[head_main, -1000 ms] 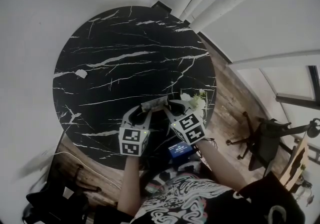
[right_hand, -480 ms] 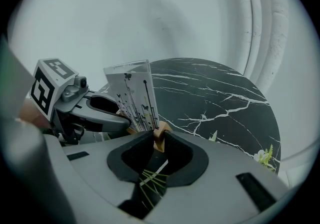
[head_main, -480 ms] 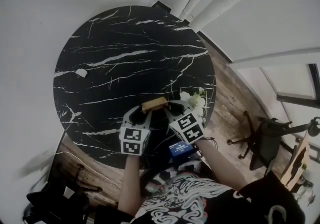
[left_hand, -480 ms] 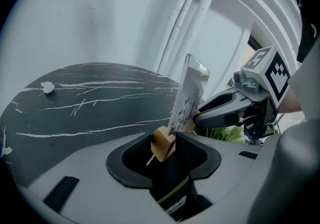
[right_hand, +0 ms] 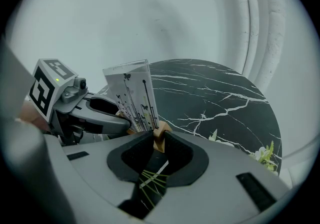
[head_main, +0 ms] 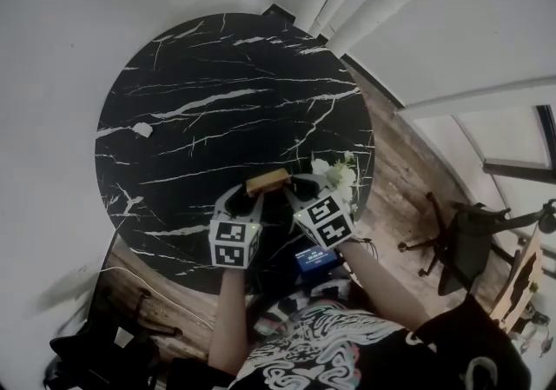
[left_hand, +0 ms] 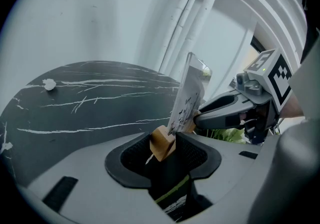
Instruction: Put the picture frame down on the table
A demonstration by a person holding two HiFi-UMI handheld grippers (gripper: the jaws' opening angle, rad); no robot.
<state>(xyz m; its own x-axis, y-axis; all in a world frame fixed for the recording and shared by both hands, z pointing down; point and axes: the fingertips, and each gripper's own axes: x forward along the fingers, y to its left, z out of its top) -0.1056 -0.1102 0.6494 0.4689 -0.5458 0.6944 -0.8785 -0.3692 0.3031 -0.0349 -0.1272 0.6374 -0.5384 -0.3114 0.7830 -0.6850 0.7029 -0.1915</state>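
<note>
Left gripper (left_hand: 165,144) and right gripper (right_hand: 159,140), each with jaws closed to a narrow gap on one end of the wooden base of the picture frame (left_hand: 188,99). The printed clear panel stands upright between and just beyond both jaw pairs, over the near edge of the black marble table (head_main: 217,102). Contact between base and tabletop cannot be told. A flower sprig (head_main: 340,176) lies just beside the right jaws.

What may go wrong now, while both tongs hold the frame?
1. The left tongs and right tongs pinch the frame only at the ends of its wooden base, so the upright panel might tip on release.
2. The flowers lie close to the right tongs and might be knocked.
3. The frame is near the edge of the table; it might fall off.
</note>
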